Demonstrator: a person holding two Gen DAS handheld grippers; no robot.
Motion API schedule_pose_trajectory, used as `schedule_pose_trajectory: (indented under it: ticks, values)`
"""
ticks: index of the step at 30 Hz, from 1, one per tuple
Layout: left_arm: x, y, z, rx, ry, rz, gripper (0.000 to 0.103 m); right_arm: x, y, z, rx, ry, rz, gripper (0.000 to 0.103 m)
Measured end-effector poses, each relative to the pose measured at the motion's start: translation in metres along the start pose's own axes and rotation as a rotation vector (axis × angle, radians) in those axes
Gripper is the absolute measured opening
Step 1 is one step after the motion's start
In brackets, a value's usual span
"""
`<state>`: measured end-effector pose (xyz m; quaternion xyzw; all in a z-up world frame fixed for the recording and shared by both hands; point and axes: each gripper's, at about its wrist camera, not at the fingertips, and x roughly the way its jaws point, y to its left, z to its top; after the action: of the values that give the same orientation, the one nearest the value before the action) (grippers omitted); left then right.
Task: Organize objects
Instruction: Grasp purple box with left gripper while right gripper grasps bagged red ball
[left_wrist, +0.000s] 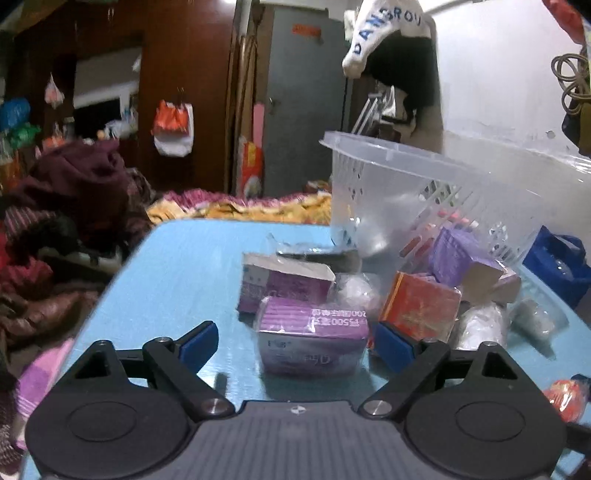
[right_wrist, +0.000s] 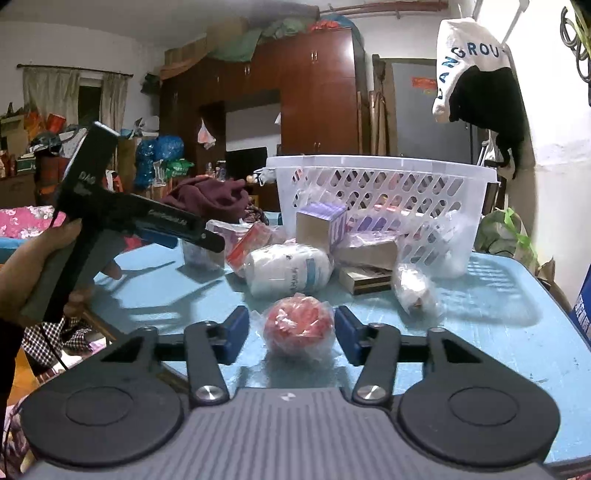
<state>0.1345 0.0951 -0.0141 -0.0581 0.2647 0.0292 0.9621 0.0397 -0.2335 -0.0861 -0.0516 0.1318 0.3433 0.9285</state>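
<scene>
Progress: early, few items in basket (right_wrist: 380, 162), most on table (right_wrist: 498, 325) | left gripper (left_wrist: 291, 341): wide around purple box (left_wrist: 312, 341), untouched | right gripper (right_wrist: 291, 332): narrower, flanking red wrapped ball (right_wrist: 297, 321), unheld

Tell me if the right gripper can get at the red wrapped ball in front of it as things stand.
Probably yes. The red wrapped ball lies on the blue table right between the right gripper's open blue pads, with nothing in front of it; the white bottle sits behind, clear of the path.

purple plastic-wrapped box (left_wrist: 312, 341): flat on the blue desk (left_wrist: 177, 280) | red wrapped ball (right_wrist: 298, 324): near edge | white slotted plastic basket (right_wrist: 373, 192): upright, boxes piled against it
</scene>
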Motion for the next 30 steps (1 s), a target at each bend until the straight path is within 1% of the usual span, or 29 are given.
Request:
schedule_pose_trajectory:
  ticks: [1, 2, 3, 5, 8, 12, 17, 23, 26, 30]
  values:
    - [0.001, 0.0, -0.001, -0.001, 0.011, -0.009, 0.086, -0.001, 0.001, 0.0, -0.007, -0.002, -0.005, 0.051]
    - [0.002, -0.001, -0.002, 0.001, 0.019, -0.013, 0.075, -0.001, 0.001, 0.0, -0.013, -0.001, -0.008, 0.049]
    - [0.002, -0.001, -0.004, 0.006, 0.026, -0.015, 0.067, 0.001, 0.0, 0.0, -0.013, -0.001, -0.009, 0.048]
    - [-0.001, -0.001, -0.006, 0.012, 0.015, -0.013, 0.066, -0.001, -0.002, 0.0, -0.003, -0.002, -0.007, 0.047]
    - [-0.006, -0.004, -0.015, 0.028, -0.035, -0.006, 0.066, -0.003, -0.005, -0.001, 0.002, -0.009, -0.012, 0.046]
    - [-0.029, 0.0, -0.023, -0.014, -0.145, -0.036, 0.066, -0.009, -0.013, 0.001, 0.017, -0.027, -0.026, 0.046]
    - [-0.06, -0.014, -0.035, 0.018, -0.255, -0.075, 0.066, -0.016, -0.022, 0.001, 0.03, -0.045, -0.039, 0.046]
    - [-0.075, -0.028, -0.041, 0.036, -0.274, -0.149, 0.066, -0.022, -0.035, 0.002, 0.059, -0.054, -0.061, 0.046]
    - [-0.073, -0.032, -0.042, 0.04, -0.281, -0.153, 0.066, -0.024, -0.042, 0.001, 0.075, -0.059, -0.067, 0.046]
    - [-0.068, -0.027, -0.048, 0.02, -0.27, -0.173, 0.066, -0.028, -0.049, 0.001, 0.089, -0.071, -0.067, 0.046]
